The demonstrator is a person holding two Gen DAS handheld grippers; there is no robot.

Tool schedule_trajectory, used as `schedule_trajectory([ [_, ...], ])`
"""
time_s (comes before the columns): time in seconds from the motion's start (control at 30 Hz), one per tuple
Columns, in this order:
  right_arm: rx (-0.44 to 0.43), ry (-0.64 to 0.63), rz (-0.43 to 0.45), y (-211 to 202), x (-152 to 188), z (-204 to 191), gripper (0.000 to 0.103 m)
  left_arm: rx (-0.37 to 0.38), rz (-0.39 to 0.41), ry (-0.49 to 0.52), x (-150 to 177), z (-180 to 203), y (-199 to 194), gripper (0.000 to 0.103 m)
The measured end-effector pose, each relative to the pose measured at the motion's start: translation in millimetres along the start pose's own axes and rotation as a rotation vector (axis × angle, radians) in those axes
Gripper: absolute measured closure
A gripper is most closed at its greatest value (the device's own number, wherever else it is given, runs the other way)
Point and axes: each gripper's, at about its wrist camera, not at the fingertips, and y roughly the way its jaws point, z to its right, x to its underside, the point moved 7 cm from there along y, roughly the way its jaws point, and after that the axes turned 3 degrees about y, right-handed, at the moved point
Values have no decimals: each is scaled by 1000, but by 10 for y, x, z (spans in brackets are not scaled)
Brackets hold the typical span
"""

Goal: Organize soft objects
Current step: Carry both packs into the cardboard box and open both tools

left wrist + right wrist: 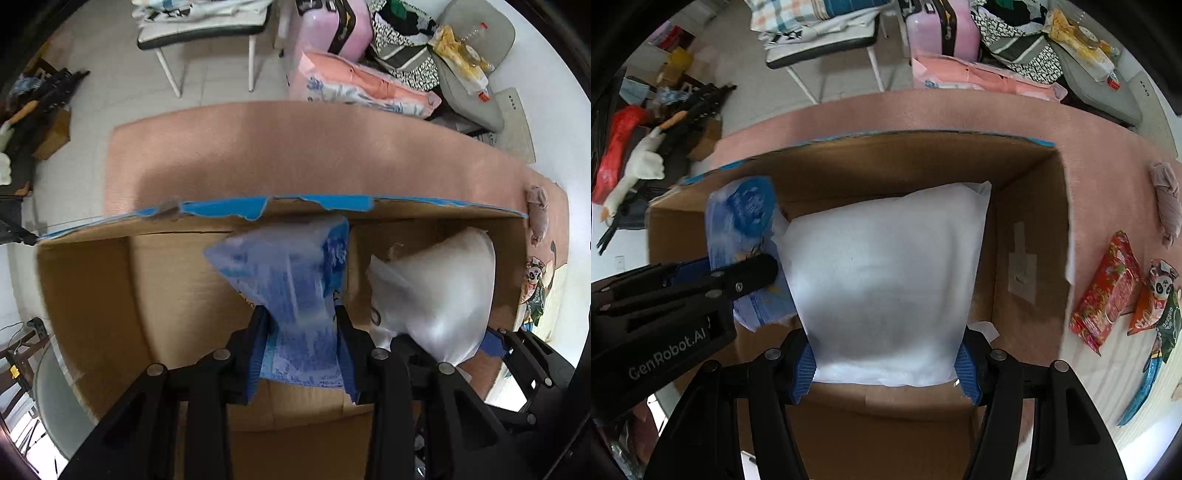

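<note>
An open cardboard box (88, 295) (1030, 206) with torn blue tape on its rim stands on a pink mat. My left gripper (301, 332) is shut on a blue printed soft pack (295, 280) and holds it inside the box at the left. It also shows in the right wrist view (742, 214), with the left gripper (738, 277) on it. My right gripper (886, 360) is shut on a white soft package (886, 266) and holds it inside the box at the right. The white package also shows in the left wrist view (439, 288).
A rolled pinkish cloth (1165, 199) and several snack packets (1104, 295) lie on the mat right of the box. Behind the mat are a chair (820, 48), a pink suitcase (942, 29), a pink bedding pack (362, 88) and piled clothes. A goose plush (635, 173) lies left.
</note>
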Motion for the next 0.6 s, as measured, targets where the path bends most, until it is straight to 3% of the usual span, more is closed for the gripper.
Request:
schedule_trajectory([
  [0.3, 50, 2, -39, 214, -134, 32, 31, 12, -35, 2, -44, -24, 168, 66],
  [0.4, 27, 8, -43, 180, -128, 32, 18, 0, -17, -4, -31, -42, 84, 51],
  [0.47, 32, 7, -25, 89, -109, 24, 8, -8, 3, -2, -12, -52, -18, 34],
  [0.53, 37, -1, -8, -44, -47, -1, 7, -28, 31, -8, 50, -84, -173, 20],
  [0.6, 25, -1, -1, -162, 47, -31, 0, -33, 53, -8, 116, -106, -303, 15],
])
